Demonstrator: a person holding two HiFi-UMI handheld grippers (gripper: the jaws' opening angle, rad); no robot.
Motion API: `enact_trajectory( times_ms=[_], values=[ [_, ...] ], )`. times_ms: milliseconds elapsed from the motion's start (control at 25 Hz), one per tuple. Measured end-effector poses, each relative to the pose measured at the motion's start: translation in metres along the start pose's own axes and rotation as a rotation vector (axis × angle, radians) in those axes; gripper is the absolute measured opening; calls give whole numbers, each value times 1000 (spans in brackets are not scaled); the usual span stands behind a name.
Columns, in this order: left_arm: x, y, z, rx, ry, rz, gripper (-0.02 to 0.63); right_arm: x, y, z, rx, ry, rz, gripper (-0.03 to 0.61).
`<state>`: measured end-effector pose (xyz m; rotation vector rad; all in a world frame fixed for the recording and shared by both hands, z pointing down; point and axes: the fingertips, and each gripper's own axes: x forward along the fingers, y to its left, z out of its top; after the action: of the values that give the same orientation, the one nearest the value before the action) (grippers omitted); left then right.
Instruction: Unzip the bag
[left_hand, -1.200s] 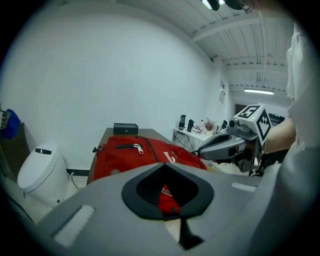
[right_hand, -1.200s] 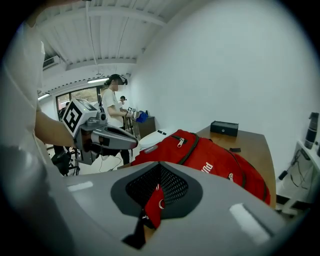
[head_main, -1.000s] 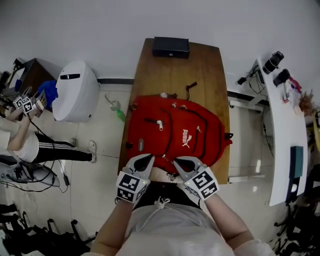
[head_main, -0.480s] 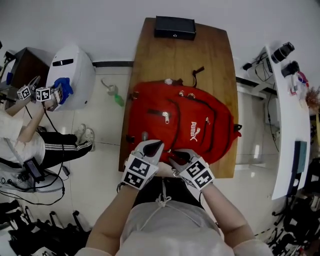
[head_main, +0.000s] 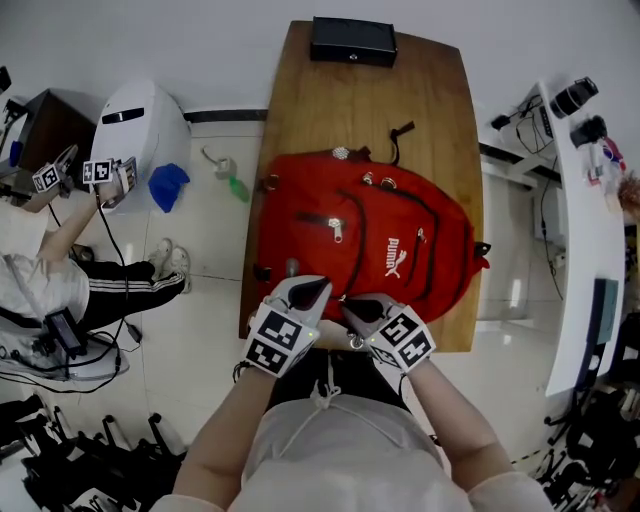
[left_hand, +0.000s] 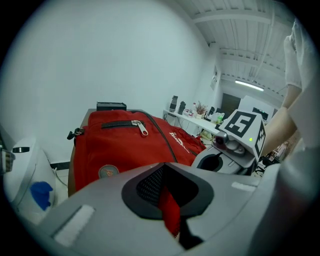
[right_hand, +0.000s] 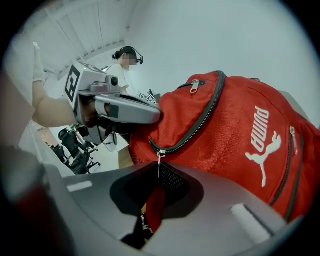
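Left tongs (head_main: 309, 291) pinch the red bag (head_main: 372, 250)'s near edge; right tongs (head_main: 356, 308) pinch its zipper pull (right_hand: 156, 202).

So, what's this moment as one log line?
bag: on table, zipped | left gripper: shut on bag | right gripper: shut on zipper pull

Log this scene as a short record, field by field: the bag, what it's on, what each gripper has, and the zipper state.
bag: red backpack, lying flat, logo side up
surface: wooden table
left gripper: shut on red fabric at the bag's near edge
right gripper: shut on the red zipper pull
zipper: slider at the near end, track looks closed
also on table: black box at the far end
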<state>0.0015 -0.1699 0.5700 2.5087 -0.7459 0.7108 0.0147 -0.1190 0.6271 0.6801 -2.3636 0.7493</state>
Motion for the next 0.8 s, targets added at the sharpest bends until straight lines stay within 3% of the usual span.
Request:
enact_trajectory(
  times_ms=[160,320,520,800],
  values=[
    [2,0,-2,15,26,-4,6,-7,2,3,5,19,61,16],
    [5,-1,-7,39,57,4,6,-17,8,8,-61,79,89,15],
    [6,-1,-8,43,67,14,6,-29,5,14,-3,130,156,14],
    [10,-2,-12,54,93,16,6,-34,-8,12,-123,206,60,14]
  ],
)
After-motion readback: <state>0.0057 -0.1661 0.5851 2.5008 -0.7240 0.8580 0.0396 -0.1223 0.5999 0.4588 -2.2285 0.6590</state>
